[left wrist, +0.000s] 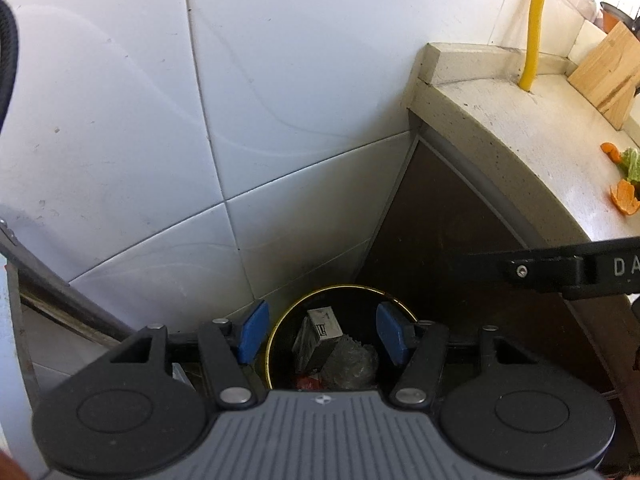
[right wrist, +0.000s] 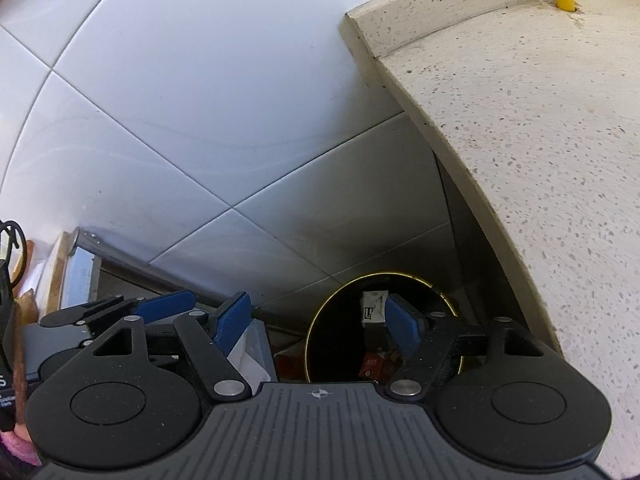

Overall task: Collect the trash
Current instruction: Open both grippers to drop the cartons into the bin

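Note:
A black round bin with a gold rim (left wrist: 348, 288) stands on the floor between the tiled wall and the counter. It holds a small white carton (left wrist: 324, 322), crumpled clear plastic (left wrist: 352, 364) and something red. My left gripper (left wrist: 322, 334) hangs open above it, with nothing between its blue pads. My right gripper (right wrist: 318, 326) is also open and empty, over the same bin's rim (right wrist: 384, 275), where the carton (right wrist: 374, 308) and a red wrapper (right wrist: 372, 360) show. Orange peels (left wrist: 624, 198) and a lettuce scrap (left wrist: 634, 164) lie on the counter at far right.
The speckled stone counter (left wrist: 520, 140) juts out on the right, with a dark cabinet side below it. A yellow hose (left wrist: 536, 24) and a wooden block (left wrist: 604, 68) stand at its back. A metal rail (left wrist: 60, 300) runs along the wall at lower left.

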